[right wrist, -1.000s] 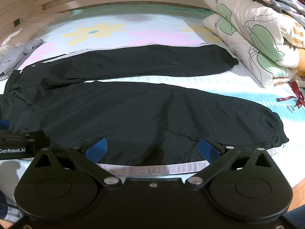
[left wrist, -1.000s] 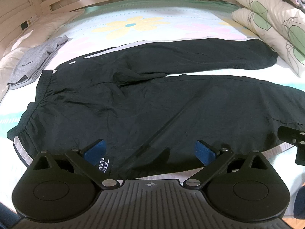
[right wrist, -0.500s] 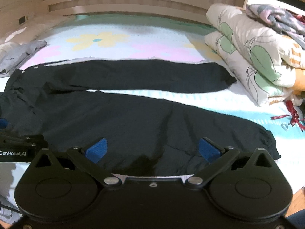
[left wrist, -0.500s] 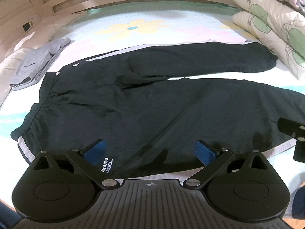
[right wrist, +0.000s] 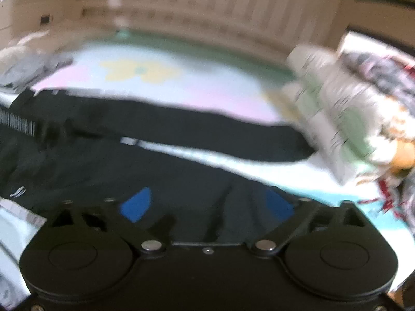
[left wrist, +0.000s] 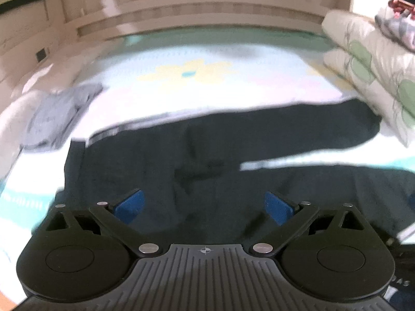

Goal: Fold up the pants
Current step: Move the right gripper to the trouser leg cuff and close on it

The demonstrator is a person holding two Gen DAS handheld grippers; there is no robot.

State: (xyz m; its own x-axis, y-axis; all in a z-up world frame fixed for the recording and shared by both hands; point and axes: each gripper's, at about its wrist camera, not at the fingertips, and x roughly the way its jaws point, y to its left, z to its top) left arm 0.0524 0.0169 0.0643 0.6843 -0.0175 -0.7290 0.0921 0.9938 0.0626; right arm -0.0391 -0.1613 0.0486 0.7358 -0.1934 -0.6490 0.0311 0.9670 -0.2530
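Black pants (left wrist: 197, 160) lie spread flat on the bed, waistband to the left, both legs running right; they also show in the right wrist view (right wrist: 166, 160). My left gripper (left wrist: 203, 207) is open and empty, hovering over the seat of the pants near the waist. My right gripper (right wrist: 207, 204) is open and empty, over the near leg. Both views are blurred by motion.
The floral bedsheet (left wrist: 197, 72) lies beyond the pants. A grey garment (left wrist: 57, 114) lies at far left. Stacked pillows (left wrist: 371, 77) stand at right, also in the right wrist view (right wrist: 345, 119). A headboard wall (left wrist: 207, 7) runs behind.
Both grippers have tilted up and moved forward over the pants, so the near edge of the pants is out of sight below the fingers. Both stay open.
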